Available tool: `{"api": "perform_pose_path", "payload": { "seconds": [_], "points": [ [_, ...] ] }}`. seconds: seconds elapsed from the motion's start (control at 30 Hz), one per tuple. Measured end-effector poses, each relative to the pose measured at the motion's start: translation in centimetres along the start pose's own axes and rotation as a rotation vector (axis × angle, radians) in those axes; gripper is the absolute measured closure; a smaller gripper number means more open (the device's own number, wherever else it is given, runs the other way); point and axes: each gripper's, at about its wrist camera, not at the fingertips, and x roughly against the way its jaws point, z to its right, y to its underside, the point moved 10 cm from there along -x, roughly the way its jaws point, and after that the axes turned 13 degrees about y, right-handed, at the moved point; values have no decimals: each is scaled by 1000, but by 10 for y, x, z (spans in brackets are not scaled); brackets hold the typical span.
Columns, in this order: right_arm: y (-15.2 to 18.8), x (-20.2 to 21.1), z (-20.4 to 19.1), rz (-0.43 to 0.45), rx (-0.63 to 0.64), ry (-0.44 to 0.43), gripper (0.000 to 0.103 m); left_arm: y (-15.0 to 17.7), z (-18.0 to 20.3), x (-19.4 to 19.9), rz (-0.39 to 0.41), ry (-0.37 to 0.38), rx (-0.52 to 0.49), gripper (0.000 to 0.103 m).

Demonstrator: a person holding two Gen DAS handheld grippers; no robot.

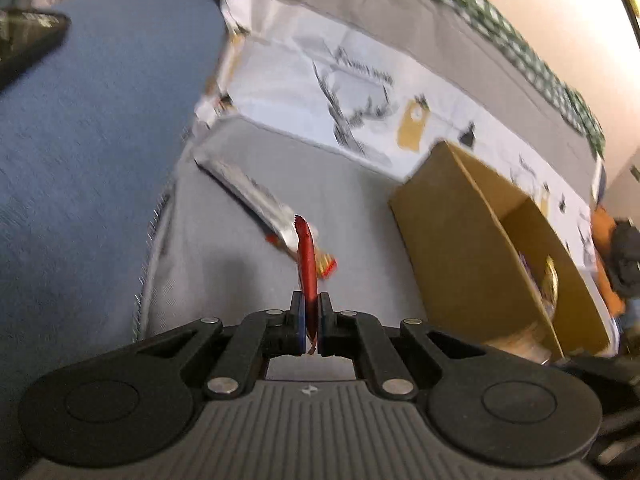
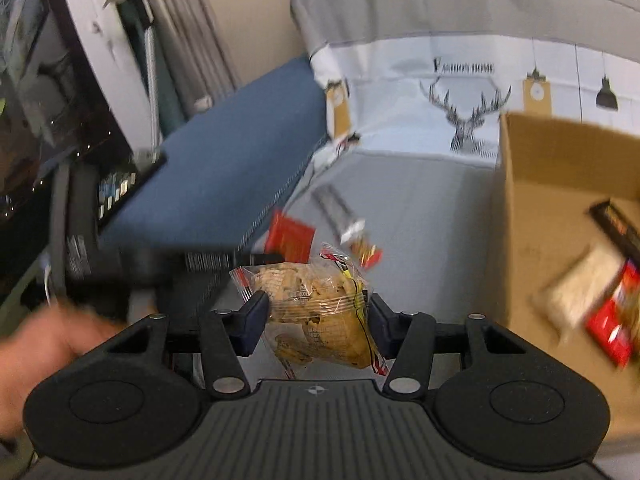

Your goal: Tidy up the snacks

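Observation:
My left gripper (image 1: 310, 300) is shut on a thin red snack packet (image 1: 307, 256) that stands edge-on above the grey bed sheet. Beyond it a long silver snack bar (image 1: 256, 196) lies on the sheet. An open cardboard box (image 1: 480, 232) stands to the right. My right gripper (image 2: 317, 304) is shut on a clear bag of biscuits (image 2: 312, 320), both pads pressing its sides. In the right wrist view the left gripper (image 2: 276, 258) is a dark blur holding the red packet (image 2: 290, 238). The box (image 2: 560, 184) at the right holds several snack packs (image 2: 580, 292).
A blue cushion (image 1: 100, 120) borders the sheet on the left, with a black device (image 1: 24, 40) on it. A deer-print bed cover (image 2: 460, 92) rises behind. A person's hand (image 2: 36, 344) shows at the lower left, beside dark shelving (image 2: 32, 120).

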Motion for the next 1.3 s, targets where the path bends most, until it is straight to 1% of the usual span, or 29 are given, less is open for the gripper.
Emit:
{"api": "perform_pose_path", "payload": {
  "seconds": [0.07,0.1,0.2,0.27,0.3,0.37,0.4,0.43,0.47,0.57,0.6,0.67,0.83,0.9,1.07,1.2,1.23,1.27,1.3],
  "points": [
    [23,-8,-3,-23,-7,-4,48,6,-1,-9,-69,42,22,98],
    [33,-14,-4,-38,0,4,48,8,-3,-13,-101,51,35,98],
    [53,-29,-7,-94,5,3,48,16,-6,-26,-177,11,28,98],
    [57,-35,-1,-110,-13,21,47,19,-13,-31,-197,-35,38,95],
    [58,-38,3,-114,-25,22,47,19,-16,-33,-196,-56,49,90],
    [60,-42,10,-124,-38,32,46,18,-19,-34,-184,-86,62,86],
    [63,-44,12,-132,-39,35,45,17,-20,-35,-174,-106,57,81],
    [65,-47,12,-143,-39,32,45,16,-21,-35,-170,-125,47,78],
    [69,-48,13,-153,-40,28,45,16,-20,-34,-169,-139,34,74],
    [71,-51,9,-151,-25,18,42,16,-12,-39,-186,-162,-22,65],
    [70,-51,7,-145,-12,13,42,17,-11,-42,-197,-174,-41,58],
    [70,-52,3,-138,11,5,41,18,-11,-46,-212,-196,-59,49],
    [72,-55,3,-150,20,1,37,25,-10,-61,-276,-215,-86,45],
    [72,-57,2,-155,14,-2,36,27,-8,-65,-292,-215,-106,36],
    [74,-59,0,-162,26,-6,33,29,-7,-71,-310,-225,-130,34],
    [77,-61,-3,-159,66,8,31,31,-5,-74,-320,-250,-157,36],
    [78,-62,-4,-159,75,12,31,31,-4,-74,-320,-263,-168,37],
    [79,-63,-5,-160,85,16,31,31,-4,-75,-316,-277,-177,45],
    [80,-64,-6,-161,94,20,31,31,-4,-75,-310,-291,-181,49]
  ]
}}
